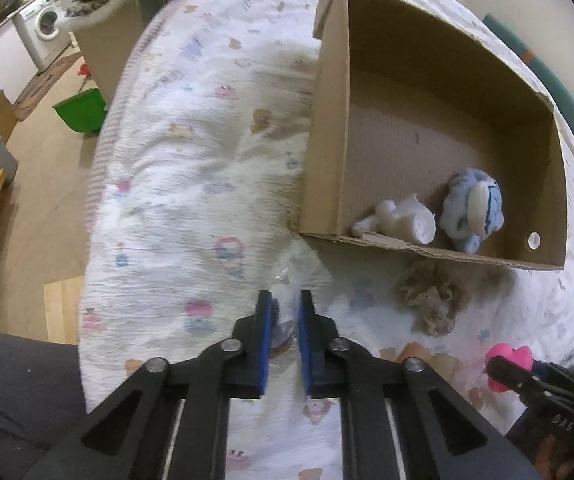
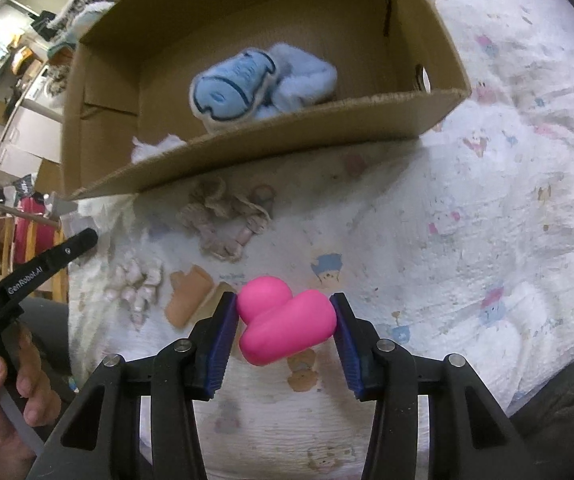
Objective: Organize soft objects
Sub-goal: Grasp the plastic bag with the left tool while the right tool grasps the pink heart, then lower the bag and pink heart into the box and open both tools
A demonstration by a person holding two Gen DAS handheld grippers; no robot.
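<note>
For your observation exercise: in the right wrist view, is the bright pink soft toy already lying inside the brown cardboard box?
No: the bright pink soft toy sits between the right gripper pads over the bedspread, outside the brown cardboard box.

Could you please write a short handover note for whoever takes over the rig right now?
Left gripper: jaws shut on a small crinkly clear-wrapped item; what it is cannot be told.
Right gripper: jaws shut on the pink soft toy, over the bedspread.
Done: blue plush and white rolled cloth are in the cardboard box.
Left: box both held items, then the beige knitted piece and the small pale bundle in front of the box.
</note>
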